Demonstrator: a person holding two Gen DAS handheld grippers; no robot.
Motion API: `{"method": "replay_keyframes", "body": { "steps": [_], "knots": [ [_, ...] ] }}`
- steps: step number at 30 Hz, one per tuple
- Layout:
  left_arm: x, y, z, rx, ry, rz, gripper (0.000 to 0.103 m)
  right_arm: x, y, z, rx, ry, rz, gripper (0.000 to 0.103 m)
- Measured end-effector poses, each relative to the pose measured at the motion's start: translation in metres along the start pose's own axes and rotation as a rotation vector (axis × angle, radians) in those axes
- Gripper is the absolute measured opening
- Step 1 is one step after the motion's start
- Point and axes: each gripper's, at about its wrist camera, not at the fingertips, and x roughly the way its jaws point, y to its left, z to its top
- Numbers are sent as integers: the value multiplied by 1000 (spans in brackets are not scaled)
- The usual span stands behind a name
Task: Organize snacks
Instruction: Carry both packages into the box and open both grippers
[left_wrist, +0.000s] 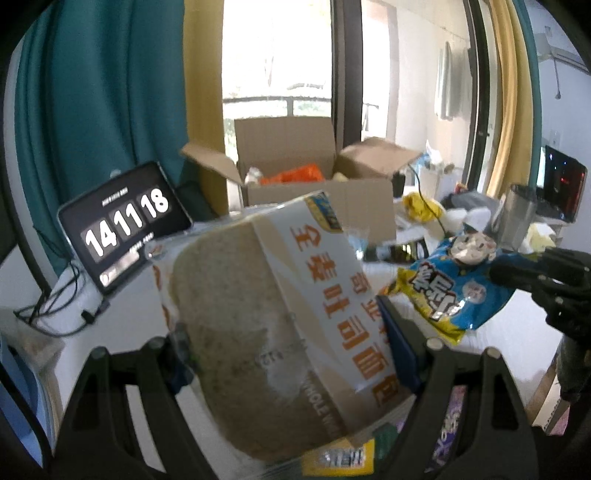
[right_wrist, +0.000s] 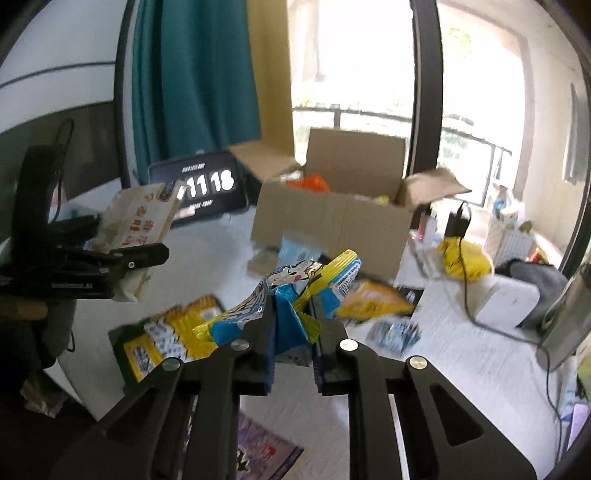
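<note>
cardboard, plain brown, made up the open box (left_wrist: 317, 206) that stood at the far side of the white table (left_wrist: 125, 306), its flaps spread and an orange packet (left_wrist: 295, 173) showing inside. just left of the box a dark tablet (left_wrist: 123, 221) leaned upright with big white clock digits on it, and black cables (left_wrist: 62, 314) trailed from its foot.

the left gripper (left_wrist: 291, 354) was clamped on a bag of sliced bread (left_wrist: 266, 332), its jaws spread wide to fit the loaf. the bread was held clear of the table, tilted, with the cut face of the loaf turned to the left wrist camera and orange lettering down its white wrapper. in the right wrist view the same loaf (right_wrist: 138, 229) hung at the left, gripped from the side.

the right gripper (right_wrist: 293, 314) was squeezed narrow on a blue and yellow snack bag (right_wrist: 291, 291), the crumpled foil pinched between the pads and a cartoon face showing on the part that stuck out ahead. it too was off the table, in front of the box. from the left wrist camera that bag (left_wrist: 454, 284) hung at the right, held at its edge by the black fingers.

below it on the table lay a yellow and green pack (right_wrist: 166, 339), a yellow packet (right_wrist: 373, 302) nearer the box, and a purple packet (right_wrist: 266, 454) at the near edge. a yellow plastic bag (right_wrist: 465, 258) sat to the right of the box, with a black cable lying over it.
</note>
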Motion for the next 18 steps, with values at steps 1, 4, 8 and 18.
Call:
{"method": "replay_keyframes", "body": {
  "steps": [1, 4, 8, 18],
  "knots": [
    [0, 1, 5, 3, -12, 0, 84, -1, -4, 6, 1, -14, -6, 17],
    [0, 1, 19, 19, -48, 2, 84, -6, -11, 18, -4, -52, -23, 17],
    [0, 2, 39, 49, -116, 9, 84, -5, -21, 40, -27, -98, -52, 17],
    [18, 7, 97, 107, -277, 16, 84, 19, -44, 85, -39, -171, -68, 17]
  ]
}}
